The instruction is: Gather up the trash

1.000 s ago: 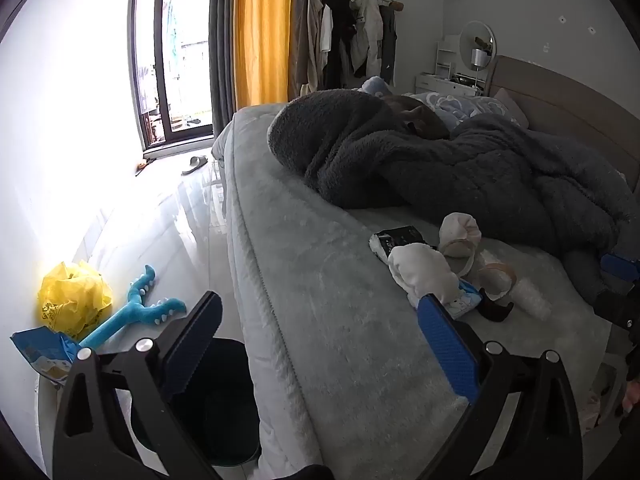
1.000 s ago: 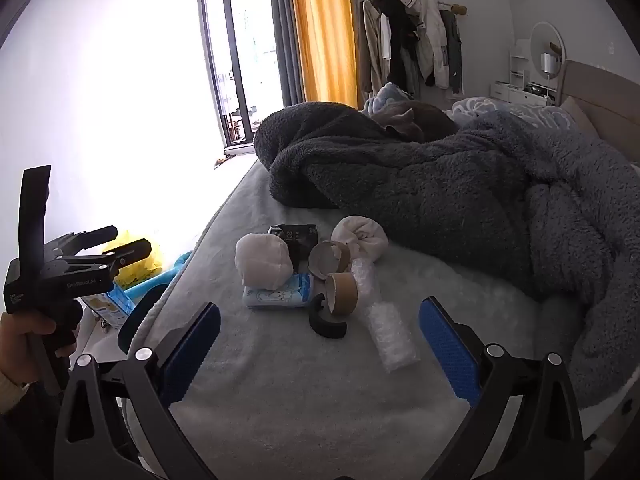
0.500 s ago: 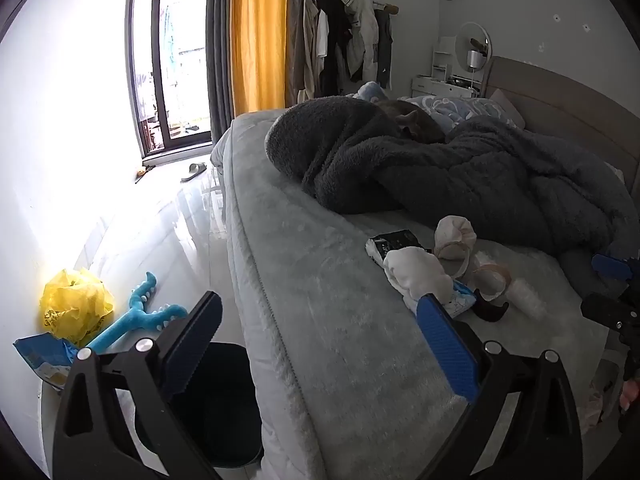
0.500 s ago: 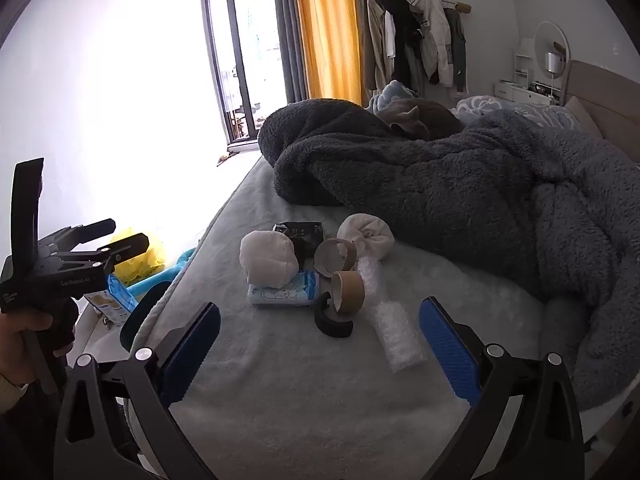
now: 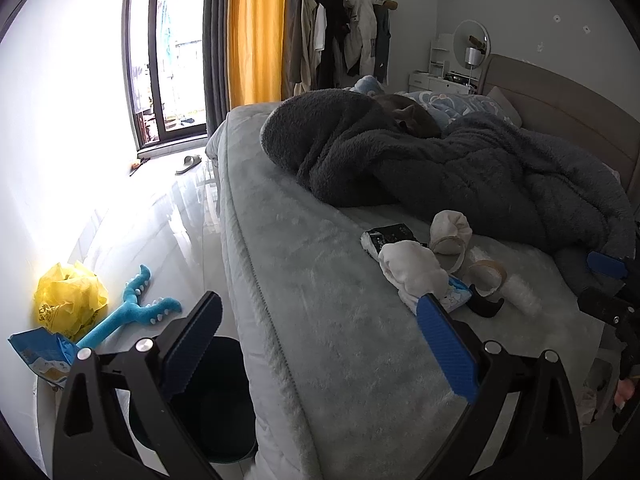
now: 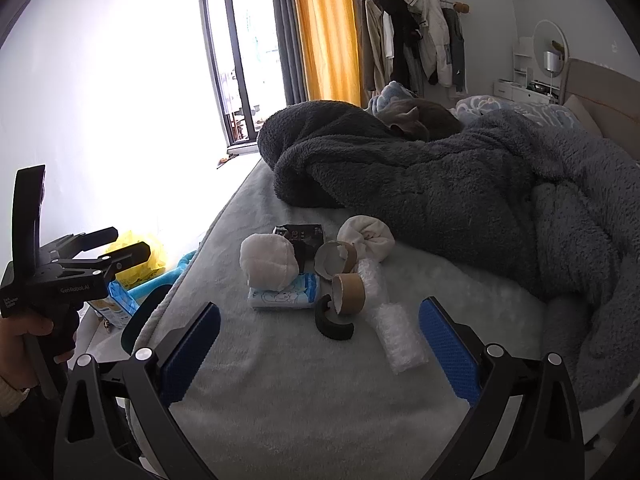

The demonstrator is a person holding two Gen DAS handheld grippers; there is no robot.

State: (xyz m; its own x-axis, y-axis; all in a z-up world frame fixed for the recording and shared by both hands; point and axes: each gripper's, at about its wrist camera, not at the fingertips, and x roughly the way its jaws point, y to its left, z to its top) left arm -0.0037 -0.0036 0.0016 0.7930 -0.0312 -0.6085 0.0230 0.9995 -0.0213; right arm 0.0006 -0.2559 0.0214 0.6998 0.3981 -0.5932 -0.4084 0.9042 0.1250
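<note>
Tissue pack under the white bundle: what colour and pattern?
The tissue pack is light blue and white with a cartoon print, clearest in the right wrist view.

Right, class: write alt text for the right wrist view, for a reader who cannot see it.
An open right gripper hovers over a grey bed above a cluster of trash: cardboard tape cores, bubble wrap, a tissue pack. A dark fleece blanket is heaped behind.

Bedroom — bed (image 6: pixel 304 400); clothes rack (image 6: pixel 416 36)

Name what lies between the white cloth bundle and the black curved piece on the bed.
In the right wrist view, a blue-and-white tissue pack lies between the white cloth bundle and the black curved piece; the bundle rests partly on it.
</note>
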